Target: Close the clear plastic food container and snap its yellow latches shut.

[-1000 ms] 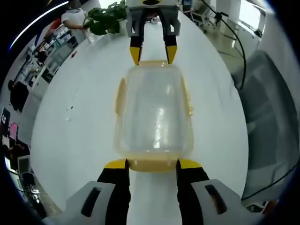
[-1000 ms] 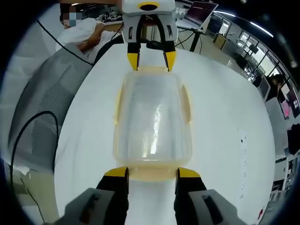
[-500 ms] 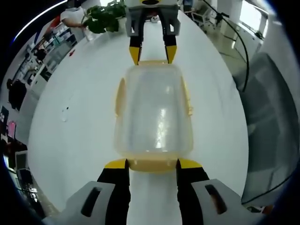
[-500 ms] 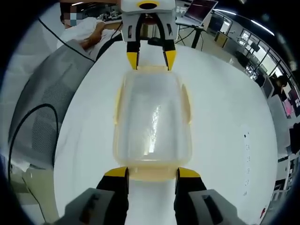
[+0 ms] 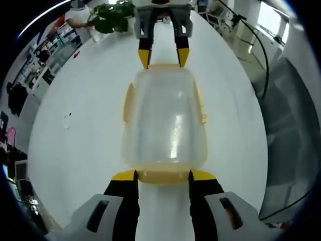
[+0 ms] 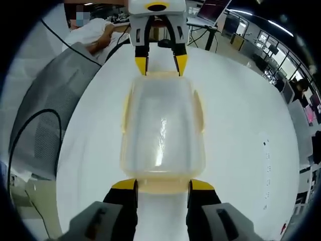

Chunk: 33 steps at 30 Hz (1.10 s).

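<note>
The clear plastic container with its lid on lies lengthwise on the white table. Yellow side latches run along its long edges. My left gripper stands open at the near end, its yellow-tipped jaws flanking the yellow end latch. The right gripper faces it at the far end, jaws apart around that end's latch. In the right gripper view the container sits between my right gripper, open at the near end latch, and the left gripper at the far end.
A green plant stands at the table's far end. A grey chair and a black cable lie off the table's right side. In the right gripper view: a grey chair, a person in white, a power strip.
Both views have shifted slightly against the room. The container and both grippers hold the same places relative to each other.
</note>
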Motion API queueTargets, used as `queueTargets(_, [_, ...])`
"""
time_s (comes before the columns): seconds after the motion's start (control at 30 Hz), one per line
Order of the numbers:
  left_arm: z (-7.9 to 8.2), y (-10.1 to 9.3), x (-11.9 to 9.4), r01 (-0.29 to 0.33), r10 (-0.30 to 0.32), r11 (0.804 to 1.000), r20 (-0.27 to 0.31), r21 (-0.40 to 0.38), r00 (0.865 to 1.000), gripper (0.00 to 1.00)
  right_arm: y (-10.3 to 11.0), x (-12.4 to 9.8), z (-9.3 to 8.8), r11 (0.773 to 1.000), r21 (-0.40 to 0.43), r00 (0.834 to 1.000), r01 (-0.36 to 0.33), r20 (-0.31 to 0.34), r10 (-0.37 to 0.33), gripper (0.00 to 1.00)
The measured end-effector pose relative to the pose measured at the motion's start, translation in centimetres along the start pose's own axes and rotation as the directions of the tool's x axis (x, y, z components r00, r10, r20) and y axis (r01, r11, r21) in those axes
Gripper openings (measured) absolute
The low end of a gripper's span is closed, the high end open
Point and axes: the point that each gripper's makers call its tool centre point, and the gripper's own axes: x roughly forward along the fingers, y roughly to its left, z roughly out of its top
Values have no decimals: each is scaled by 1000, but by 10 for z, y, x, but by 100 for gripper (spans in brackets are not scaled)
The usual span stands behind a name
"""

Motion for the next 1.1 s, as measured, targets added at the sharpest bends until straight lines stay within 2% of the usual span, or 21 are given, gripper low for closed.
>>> queueTargets(0.73, [0, -2, 4, 14, -14, 1000, 35, -6, 999, 37, 3, 2, -3, 999, 12, 999, -31, 14, 31, 36])
queueTargets(0.87, [0, -3, 4, 21, -22, 999, 39, 27, 999, 38, 3, 1, -3, 1000, 3, 999, -26, 29, 26, 38])
queueTargets(0.97, [-3, -2, 3, 9, -11, 998, 24, 68, 1000, 39, 2, 0, -4, 999, 31, 999, -17, 39, 16, 40])
queueTargets(1.1, [-1, -5, -3, -2, -1, 996, 26, 88, 1000, 48, 3, -7, -5, 999, 49, 999, -4, 39, 2, 44])
